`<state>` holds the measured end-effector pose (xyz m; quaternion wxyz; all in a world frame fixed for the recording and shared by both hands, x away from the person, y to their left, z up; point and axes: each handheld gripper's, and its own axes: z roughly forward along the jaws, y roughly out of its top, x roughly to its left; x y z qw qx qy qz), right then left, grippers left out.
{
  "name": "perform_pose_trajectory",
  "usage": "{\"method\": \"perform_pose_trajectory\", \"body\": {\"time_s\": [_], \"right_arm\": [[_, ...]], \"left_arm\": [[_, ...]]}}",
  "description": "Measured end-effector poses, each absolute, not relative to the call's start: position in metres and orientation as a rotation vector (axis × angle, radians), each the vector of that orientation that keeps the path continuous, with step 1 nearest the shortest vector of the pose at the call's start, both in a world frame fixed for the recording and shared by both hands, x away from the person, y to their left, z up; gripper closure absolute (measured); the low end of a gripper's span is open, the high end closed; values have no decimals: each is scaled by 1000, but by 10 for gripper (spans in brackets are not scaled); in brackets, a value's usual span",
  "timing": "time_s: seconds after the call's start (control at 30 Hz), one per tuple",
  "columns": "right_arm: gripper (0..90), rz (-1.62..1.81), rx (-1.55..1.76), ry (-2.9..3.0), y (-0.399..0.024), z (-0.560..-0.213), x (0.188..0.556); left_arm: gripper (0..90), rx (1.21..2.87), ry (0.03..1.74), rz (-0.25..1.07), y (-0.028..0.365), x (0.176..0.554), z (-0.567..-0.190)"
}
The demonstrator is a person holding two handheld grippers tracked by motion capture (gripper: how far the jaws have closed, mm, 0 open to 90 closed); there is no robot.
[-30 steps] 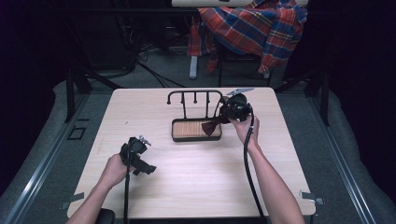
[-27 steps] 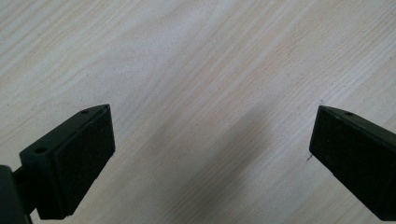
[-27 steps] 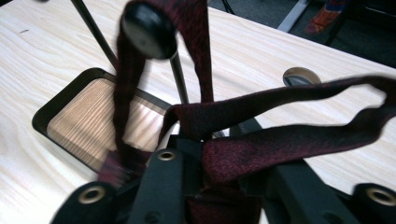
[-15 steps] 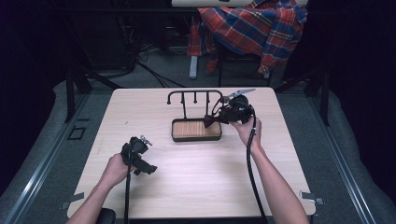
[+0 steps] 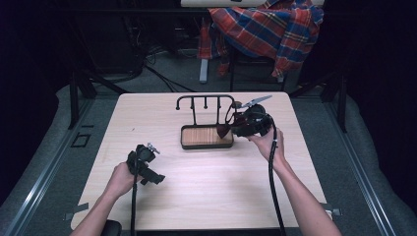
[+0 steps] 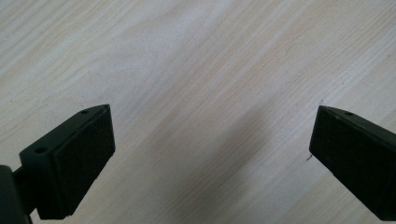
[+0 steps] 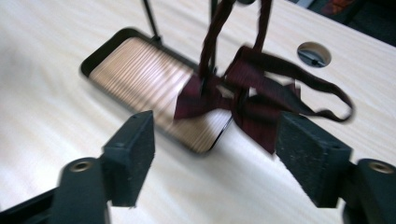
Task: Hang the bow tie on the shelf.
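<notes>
Dark red bow tie (image 7: 233,100) hanging by its strap from the rack (image 5: 205,105), bow dangling over the right end of the tray (image 7: 140,65) — strap looped up over the rack's right hook, a loose loop of band lying out to the right. Blurred in the right gripper view. Right claw (image 7: 215,154) just in front of the bow, jaws just opened wide, nothing between the pads, bow free of them. In the high view, right claw (image 5: 235,125) just beside the tray's right end, near the rack. Tray with ribbed wooden floor, standing mid-surface (image 5: 211,196). Left claw (image 5: 152,176) well apart, near the front left — jaws spread wide over bare wood (image 6: 201,93), holding nothing. Plaid cloth (image 5: 265,29) draped beyond the far edge.
</notes>
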<state>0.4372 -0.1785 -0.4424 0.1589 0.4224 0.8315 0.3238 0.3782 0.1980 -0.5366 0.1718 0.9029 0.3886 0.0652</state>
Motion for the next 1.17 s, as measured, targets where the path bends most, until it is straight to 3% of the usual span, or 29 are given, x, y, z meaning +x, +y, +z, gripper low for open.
{"method": "perform_pose_trajectory", "body": {"time_s": [0.3, 0.73, 1.17], "right_arm": [[161, 877, 1102, 2482, -188, -437, 395], [141, 830, 1082, 2576, -208, -463, 353], [138, 685, 1075, 2719, -214, -503, 359]], "left_arm": [[1, 2571, 1101, 192, 199, 378, -536], [1, 2573, 1086, 189, 198, 378, -535], [0, 2562, 1089, 198, 198, 380, -534]]}}
